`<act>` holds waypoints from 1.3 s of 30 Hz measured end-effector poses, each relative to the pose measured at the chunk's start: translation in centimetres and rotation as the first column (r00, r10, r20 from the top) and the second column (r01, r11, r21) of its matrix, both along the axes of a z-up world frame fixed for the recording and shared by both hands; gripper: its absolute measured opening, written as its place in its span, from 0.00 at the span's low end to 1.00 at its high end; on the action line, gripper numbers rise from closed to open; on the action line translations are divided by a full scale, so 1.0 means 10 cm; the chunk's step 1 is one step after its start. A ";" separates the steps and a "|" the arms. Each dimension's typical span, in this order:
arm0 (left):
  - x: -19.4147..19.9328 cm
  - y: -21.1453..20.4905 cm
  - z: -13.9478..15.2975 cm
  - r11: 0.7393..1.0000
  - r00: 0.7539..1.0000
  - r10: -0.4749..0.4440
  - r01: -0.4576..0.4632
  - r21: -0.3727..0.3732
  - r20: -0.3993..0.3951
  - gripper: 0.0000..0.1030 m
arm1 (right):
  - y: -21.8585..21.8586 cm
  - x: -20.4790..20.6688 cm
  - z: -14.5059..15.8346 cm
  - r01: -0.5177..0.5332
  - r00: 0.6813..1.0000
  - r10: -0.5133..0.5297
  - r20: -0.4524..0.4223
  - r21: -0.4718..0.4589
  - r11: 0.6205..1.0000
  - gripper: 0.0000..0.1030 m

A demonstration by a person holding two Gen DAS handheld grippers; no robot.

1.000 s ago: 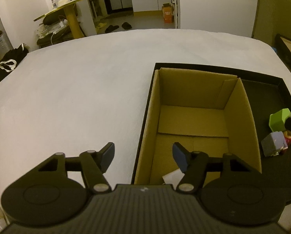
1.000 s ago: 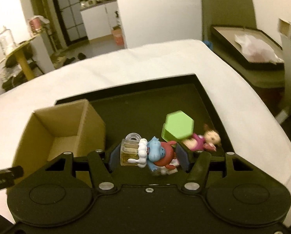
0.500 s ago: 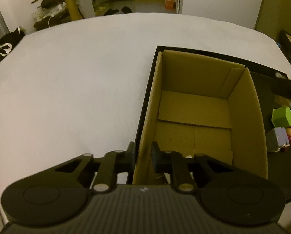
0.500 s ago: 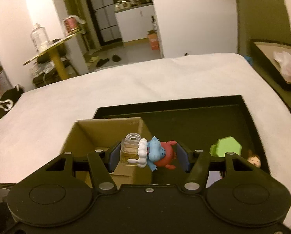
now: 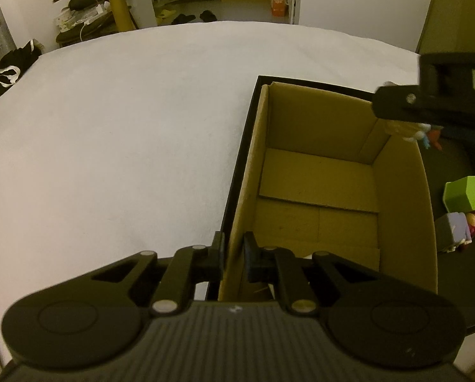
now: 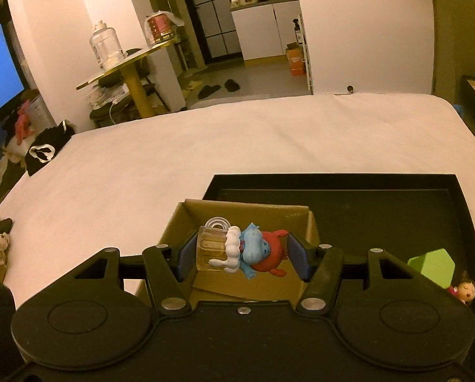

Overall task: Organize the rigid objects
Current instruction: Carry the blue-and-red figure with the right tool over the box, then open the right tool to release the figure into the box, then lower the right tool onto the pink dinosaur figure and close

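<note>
With the left claw (image 5: 233, 256) clenched on the near wall of the cardboard box (image 5: 320, 191), the right claw (image 6: 242, 254) grasping the toy figure (image 6: 240, 251) above it risks dropping it outside if released early.

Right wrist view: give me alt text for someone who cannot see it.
The right gripper holds a blue and red toy figure with a clear mug above an open cardboard box, which stands in a black tray on a white bed. A green block and a small doll lie in the tray at right.
</note>
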State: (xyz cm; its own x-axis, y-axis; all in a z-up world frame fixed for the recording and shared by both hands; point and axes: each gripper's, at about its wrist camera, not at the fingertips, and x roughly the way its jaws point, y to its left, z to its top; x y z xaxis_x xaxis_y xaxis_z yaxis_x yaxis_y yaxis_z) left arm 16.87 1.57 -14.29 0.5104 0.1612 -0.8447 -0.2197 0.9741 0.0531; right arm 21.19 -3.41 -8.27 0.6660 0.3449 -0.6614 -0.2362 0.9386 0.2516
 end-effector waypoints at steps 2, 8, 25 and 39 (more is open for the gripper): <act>0.00 0.02 0.00 1.000 1.000 0.004 -0.004 -0.007 0.000 0.11 | 0.05 0.00 0.02 -0.011 1.000 0.011 0.000 -0.005 1.000 0.57; 0.00 0.06 0.00 1.000 1.000 0.006 -0.006 -0.021 0.004 0.11 | 0.19 0.02 0.07 -0.048 0.999 0.048 0.007 -0.014 0.999 0.57; -0.04 0.17 0.01 0.999 1.000 0.006 -0.005 -0.052 0.016 0.11 | 0.08 -0.04 0.12 -0.112 0.992 0.113 -0.063 0.018 0.994 0.75; 0.00 0.05 0.06 0.999 0.999 -0.038 0.038 -0.018 -0.001 0.11 | -0.38 -0.25 -0.02 -0.018 0.994 0.020 -0.106 0.012 1.000 0.75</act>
